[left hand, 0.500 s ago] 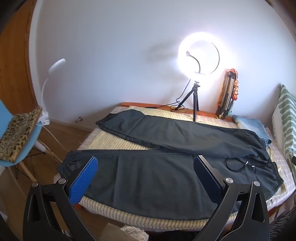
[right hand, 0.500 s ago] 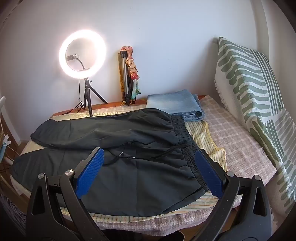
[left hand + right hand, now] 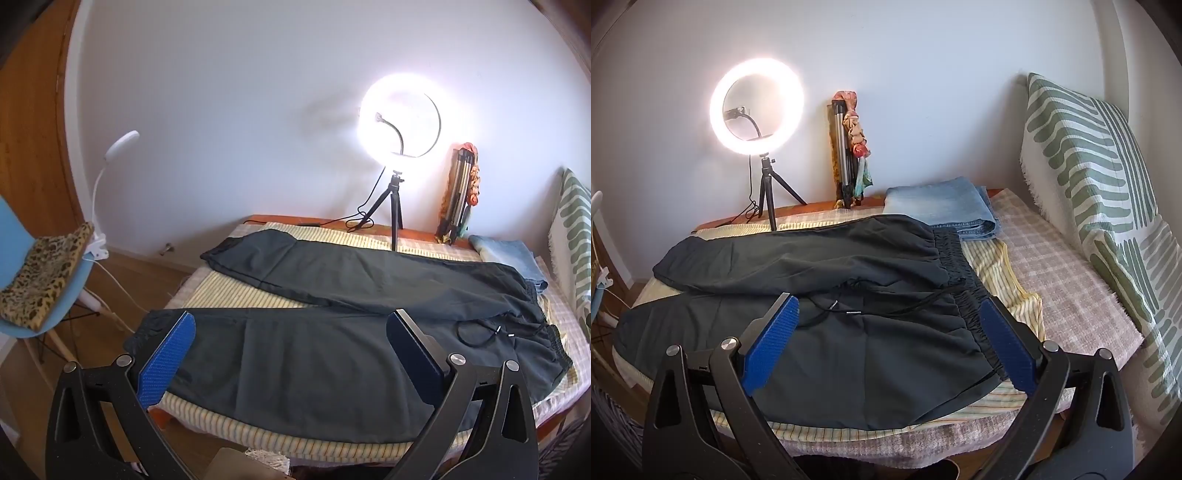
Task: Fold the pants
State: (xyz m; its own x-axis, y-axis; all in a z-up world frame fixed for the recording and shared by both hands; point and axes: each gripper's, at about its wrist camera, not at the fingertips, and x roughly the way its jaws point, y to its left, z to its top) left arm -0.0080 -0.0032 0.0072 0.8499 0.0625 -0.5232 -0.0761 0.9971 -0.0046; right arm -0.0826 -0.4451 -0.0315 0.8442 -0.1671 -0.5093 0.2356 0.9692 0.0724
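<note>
both tools, left [image 3: 291,328] and right [image 3: 888,315], gape wide above pants [image 3: 849,332]; near hem hidden.

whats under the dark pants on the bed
The dark pants lie on a yellow striped sheet, which rests on a pink checked blanket. What lies beneath the middle of the pants is covered.

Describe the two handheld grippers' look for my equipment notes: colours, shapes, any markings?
Both match: the left gripper and right gripper have glossy black plastic linkage arms with triangular cut-outs and silver pivot bolts. Each finger carries a flat rectangular blue pad with ribbed texture. No cables, markings or sleeves show.
</note>
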